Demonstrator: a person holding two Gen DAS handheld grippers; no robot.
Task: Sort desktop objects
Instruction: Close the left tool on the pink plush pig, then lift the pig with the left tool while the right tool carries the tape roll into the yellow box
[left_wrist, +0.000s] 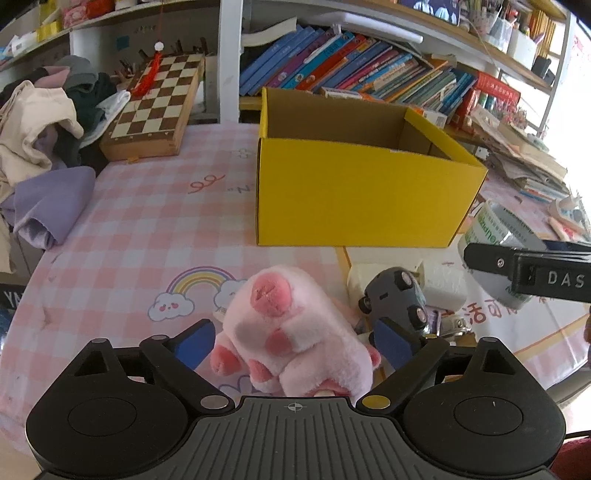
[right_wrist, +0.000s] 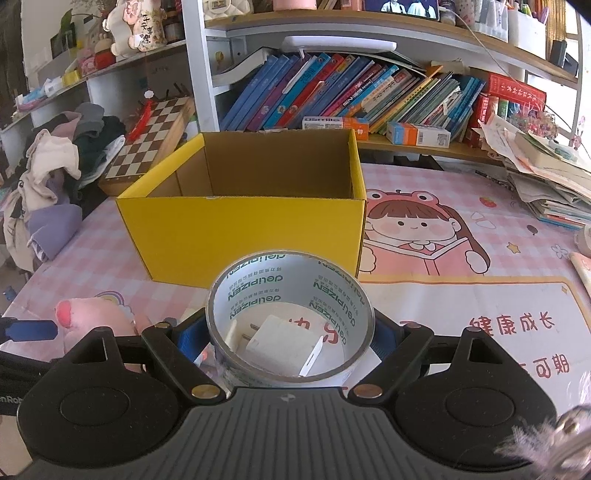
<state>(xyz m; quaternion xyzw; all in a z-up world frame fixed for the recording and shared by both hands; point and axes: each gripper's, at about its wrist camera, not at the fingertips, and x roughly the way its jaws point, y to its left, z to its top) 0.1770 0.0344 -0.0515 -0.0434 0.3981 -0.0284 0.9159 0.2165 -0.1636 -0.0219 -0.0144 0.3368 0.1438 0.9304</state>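
Note:
A pink plush pig (left_wrist: 295, 332) lies on the pink checked tablecloth, between the blue pads of my left gripper (left_wrist: 293, 343), which is open around it with small gaps on both sides. My right gripper (right_wrist: 286, 338) is shut on a roll of clear tape (right_wrist: 291, 291) and holds it above the table in front of the open yellow cardboard box (right_wrist: 251, 236). In the left wrist view the tape roll (left_wrist: 491, 229) and a right gripper finger (left_wrist: 517, 266) show at the right, near the yellow box (left_wrist: 354, 199). A grey toy car (left_wrist: 395, 295) and a white charger plug (right_wrist: 280, 343) lie near the pig.
A wooden chessboard (left_wrist: 155, 107) and a pile of clothes (left_wrist: 44, 129) sit at the back left, with a purple cloth (left_wrist: 51, 203) on the table edge. Shelves of books (right_wrist: 332, 92) stand behind the box. Stacked papers (right_wrist: 546, 177) fill the right side.

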